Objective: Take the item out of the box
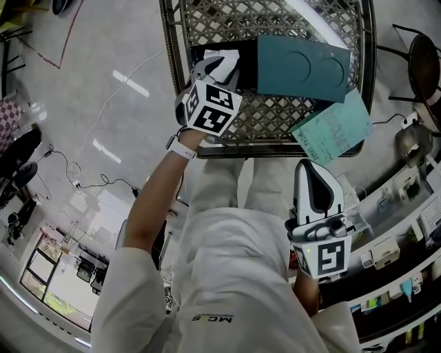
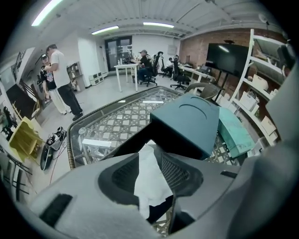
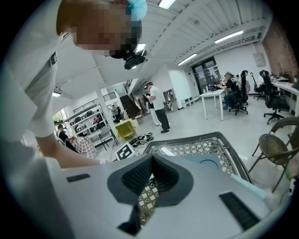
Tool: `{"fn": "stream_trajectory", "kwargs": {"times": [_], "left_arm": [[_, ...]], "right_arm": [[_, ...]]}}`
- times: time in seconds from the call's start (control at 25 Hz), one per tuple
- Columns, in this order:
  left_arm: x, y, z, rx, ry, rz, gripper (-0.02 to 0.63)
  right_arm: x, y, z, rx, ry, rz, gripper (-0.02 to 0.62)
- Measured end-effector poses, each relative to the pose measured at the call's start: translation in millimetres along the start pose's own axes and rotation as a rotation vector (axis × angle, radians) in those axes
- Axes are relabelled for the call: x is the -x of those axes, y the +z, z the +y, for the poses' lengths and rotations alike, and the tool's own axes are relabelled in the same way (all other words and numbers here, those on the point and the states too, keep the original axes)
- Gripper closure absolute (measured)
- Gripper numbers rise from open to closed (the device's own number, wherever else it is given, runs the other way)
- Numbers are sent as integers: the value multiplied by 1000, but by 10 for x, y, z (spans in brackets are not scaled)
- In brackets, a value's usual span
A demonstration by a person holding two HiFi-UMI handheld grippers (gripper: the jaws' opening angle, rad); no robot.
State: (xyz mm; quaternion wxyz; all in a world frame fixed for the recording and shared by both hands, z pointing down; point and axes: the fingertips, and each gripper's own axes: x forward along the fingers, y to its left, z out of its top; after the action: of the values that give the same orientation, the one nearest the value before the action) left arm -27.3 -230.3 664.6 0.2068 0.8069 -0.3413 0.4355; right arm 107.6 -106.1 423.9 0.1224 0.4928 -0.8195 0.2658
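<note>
Plainly the left gripper (image 2: 148, 148) is at the open end of the dark teal box (image 2: 187, 123), which lies on the lattice-topped counter (image 1: 275, 21). Its jaws stand apart, with a sheet of white paper (image 2: 149, 182) rising between them but not pinched. The paper comes up out of the black inner part of the box, at the end nearest that gripper. It looks thin, soft and very light, creased like wrapping tissue, so it should crumple or tear rather than resist. Whether something firmer lies under it cannot be seen. A fair hold would be on the upstanding fold, closing gently and low enough to gather several layers. The box itself seems light cardboard and may slide or lift with the pull unless it is steadied. The right gripper (image 3: 152, 158) is held back near the person's body, jaws together and empty. A pale green card (image 1: 334, 127) lies at the counter's edge, beside the box.
</note>
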Motion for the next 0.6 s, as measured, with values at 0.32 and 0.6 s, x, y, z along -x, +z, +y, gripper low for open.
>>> {"fn": "stream_trajectory", "kwargs": {"times": [0.32,0.6], "left_arm": [[-182,-153,53,-53,-4,101,522],[-157,-199,69,-27,18,105,575]], "right_arm": [[40,7,-115,-4,-12,-3,580],[125,-8,-123,-12,-17,-16,580]]}}
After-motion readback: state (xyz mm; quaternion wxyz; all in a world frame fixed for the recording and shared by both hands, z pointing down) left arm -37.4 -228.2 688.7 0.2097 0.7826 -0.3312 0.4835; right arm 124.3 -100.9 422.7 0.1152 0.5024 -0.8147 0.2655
